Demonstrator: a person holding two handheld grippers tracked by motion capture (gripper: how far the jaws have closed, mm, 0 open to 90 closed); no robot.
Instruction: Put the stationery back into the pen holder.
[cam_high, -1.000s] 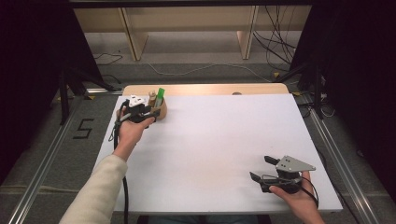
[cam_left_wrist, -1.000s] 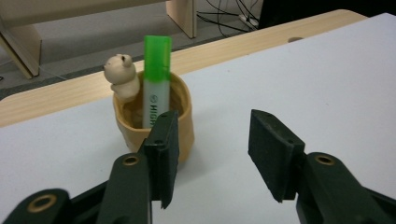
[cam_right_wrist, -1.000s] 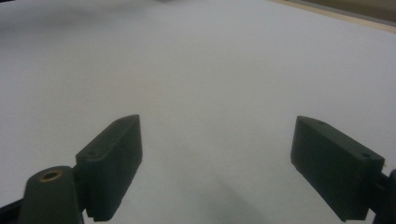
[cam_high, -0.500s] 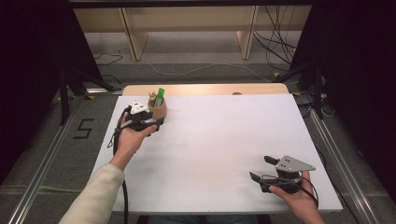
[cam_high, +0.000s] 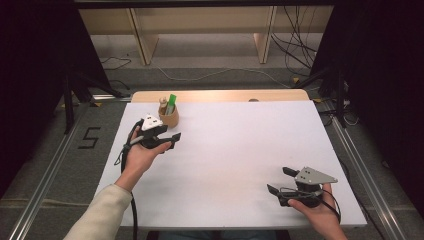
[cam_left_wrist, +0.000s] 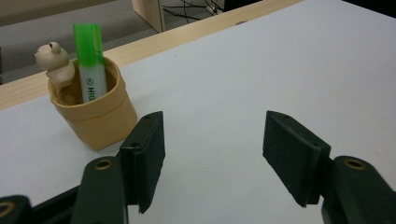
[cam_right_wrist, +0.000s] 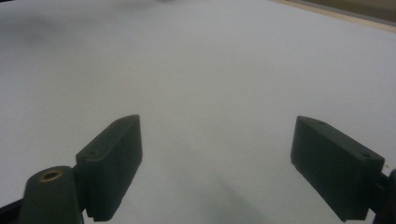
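The right gripper (cam_high: 279, 181), a black two-jaw tool with a grey three-cornered plate on top, is resting in the person's hand at the near right corner of the white table sheet (cam_high: 240, 150). Its jaws are standing wide apart with nothing but bare sheet between them, as the right gripper view is also showing (cam_right_wrist: 215, 163).

Farther in, on the left side, the left gripper (cam_high: 174, 140) is hanging just above the sheet in the person's left hand (cam_high: 142, 155). Its jaws have just been opening and are now standing apart, with only white surface in the gap (cam_left_wrist: 212, 154).

Beyond it, near the far left edge of the sheet, the small tan paper-like cup (cam_left_wrist: 95, 116) is sitting upright. It is holding a green highlighter pen (cam_left_wrist: 88, 56) standing nearly vertical and a little beige animal figure (cam_left_wrist: 53, 60) peeking over the rim. From the left gripper's own camera, the cup is lying ahead and off to the left of the jaw line, close beside the left jaw but not between the two. The pen's long axis is pointing up out of the cup. The left hand is by far the nearer one; the right is sitting well apart across the table. A grab at the cup or pen would likely need the left gripper to swing leftward first.
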